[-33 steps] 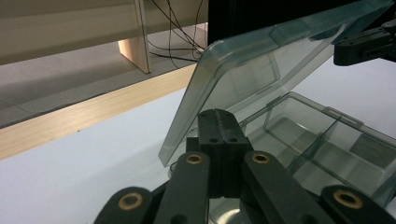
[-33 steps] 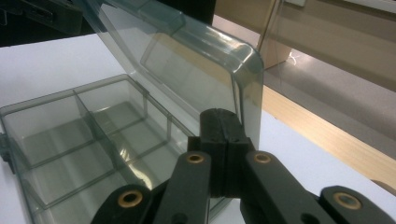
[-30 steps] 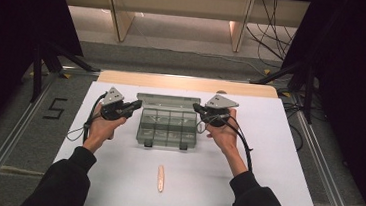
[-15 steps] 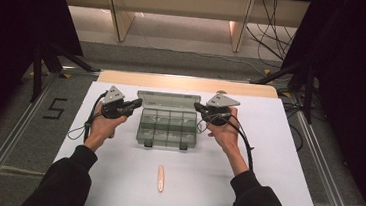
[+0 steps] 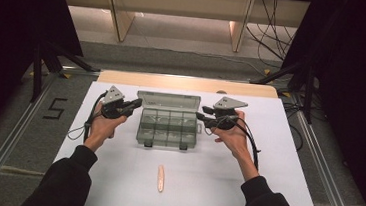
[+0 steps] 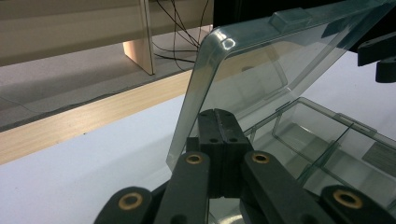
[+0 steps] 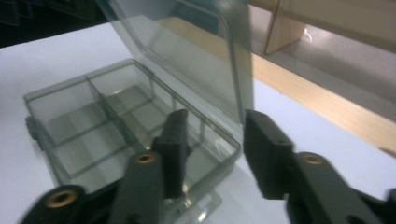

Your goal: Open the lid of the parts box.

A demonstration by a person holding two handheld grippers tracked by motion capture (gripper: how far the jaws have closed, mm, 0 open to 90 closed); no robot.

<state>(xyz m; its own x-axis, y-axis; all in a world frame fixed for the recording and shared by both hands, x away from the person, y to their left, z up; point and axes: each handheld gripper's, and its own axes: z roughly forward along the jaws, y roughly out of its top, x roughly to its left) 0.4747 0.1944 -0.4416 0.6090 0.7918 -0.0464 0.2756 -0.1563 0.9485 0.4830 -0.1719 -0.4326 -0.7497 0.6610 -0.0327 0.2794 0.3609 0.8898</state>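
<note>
So the white table (image 5: 283, 192) is the biggest thing here, and on it, about the middle and a bit toward the far edge, sits my clear smoky plastic organizer box (image 5: 167, 129). It's open: the lid (image 5: 168, 101) stands up along the box's far side, tilted back toward the far edge of the table, and the divided compartments inside look empty from what I can see.

My left tool (image 5: 131, 104) is at the box's left end, up by the lid's left corner. In the left gripper view its two black pads are pressed flat together with nothing between them, right in front of the lid's edge. Can't tell if they actually touch the lid.

My right tool (image 5: 201, 117) is at the box's right end. Its jaws have just been opening and now stand about half apart, and in the right gripper view the lid's right edge (image 7: 243, 70) rises in the gap between them; neither pad looks pressed on it, though that shot is a bit blurry.

Smallest thing: a little pale pinkish stick (image 5: 160, 177) lying near the table's near edge, well apart from the box, in line with its middle.
</note>
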